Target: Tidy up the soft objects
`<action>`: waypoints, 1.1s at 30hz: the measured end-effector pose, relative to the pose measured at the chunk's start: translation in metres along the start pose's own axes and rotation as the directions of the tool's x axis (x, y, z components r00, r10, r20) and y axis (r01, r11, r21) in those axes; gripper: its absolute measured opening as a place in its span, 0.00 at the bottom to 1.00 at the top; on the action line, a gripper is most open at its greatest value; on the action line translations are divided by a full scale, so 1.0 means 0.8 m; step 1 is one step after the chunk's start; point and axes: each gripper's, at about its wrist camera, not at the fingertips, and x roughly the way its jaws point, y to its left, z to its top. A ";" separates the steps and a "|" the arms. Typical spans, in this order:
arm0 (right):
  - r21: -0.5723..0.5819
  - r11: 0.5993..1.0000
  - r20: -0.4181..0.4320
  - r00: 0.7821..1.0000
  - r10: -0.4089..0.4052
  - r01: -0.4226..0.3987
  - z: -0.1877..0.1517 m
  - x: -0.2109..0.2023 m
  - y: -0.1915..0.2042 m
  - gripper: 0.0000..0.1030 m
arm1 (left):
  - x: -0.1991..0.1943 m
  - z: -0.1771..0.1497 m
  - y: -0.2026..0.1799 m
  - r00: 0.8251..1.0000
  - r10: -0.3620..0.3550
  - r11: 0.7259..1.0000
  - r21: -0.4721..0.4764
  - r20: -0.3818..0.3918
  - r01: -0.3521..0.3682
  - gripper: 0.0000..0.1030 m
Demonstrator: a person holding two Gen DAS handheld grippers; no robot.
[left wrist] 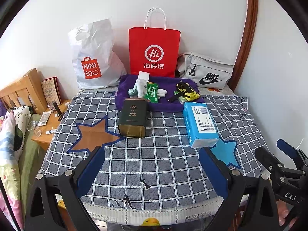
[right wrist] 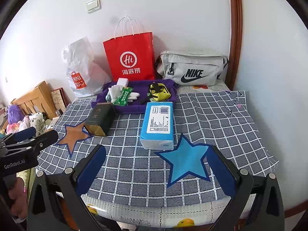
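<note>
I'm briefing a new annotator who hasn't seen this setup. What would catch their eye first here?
Probably the red paper bag standing against the wall at the back, between a white Miniso bag and a grey Nike pouch. Next, the purple cloth in front of it, heaped with small items, and the blue tissue pack lying on the checked tablecloth beside a dark tin.

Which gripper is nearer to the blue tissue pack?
Right. The right gripper sits almost directly before the blue tissue pack; the left gripper is off to the pack's left, nearer the dark tea tin.

Bright even daylight, soft shadows, sharp focus, strong fisheye edge distortion
</note>
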 end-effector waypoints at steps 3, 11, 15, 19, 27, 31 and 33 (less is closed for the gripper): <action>0.000 1.000 0.004 1.000 -0.001 0.001 0.000 -0.003 0.000 1.00 | -0.004 0.000 -0.001 1.000 0.002 1.000 -0.001 0.004 -0.002 0.96; -0.004 1.000 0.005 1.000 0.000 0.000 -0.001 -0.005 0.000 1.00 | -0.006 0.000 0.002 1.000 0.001 1.000 -0.003 0.002 -0.001 0.96; -0.005 1.000 0.005 1.000 0.000 0.000 -0.001 -0.005 0.001 1.00 | -0.006 -0.001 0.003 1.000 0.000 1.000 -0.005 0.002 0.000 0.96; -0.004 1.000 0.004 1.000 0.001 -0.001 -0.001 -0.006 0.001 1.00 | -0.006 -0.002 0.003 1.000 0.002 1.000 -0.005 0.000 -0.002 0.96; -0.006 1.000 0.008 1.000 -0.001 0.001 -0.003 -0.008 0.002 1.00 | -0.005 -0.005 0.003 1.000 0.002 1.000 -0.015 -0.007 -0.002 0.96; -0.007 1.000 0.008 1.000 0.000 0.000 -0.004 -0.008 0.003 1.00 | -0.004 -0.004 0.004 1.000 0.004 1.000 -0.014 -0.006 -0.004 0.96; -0.008 1.000 0.009 1.000 0.002 -0.002 -0.003 -0.008 0.003 1.00 | -0.004 -0.004 0.004 1.000 0.003 1.000 -0.015 -0.006 -0.003 0.96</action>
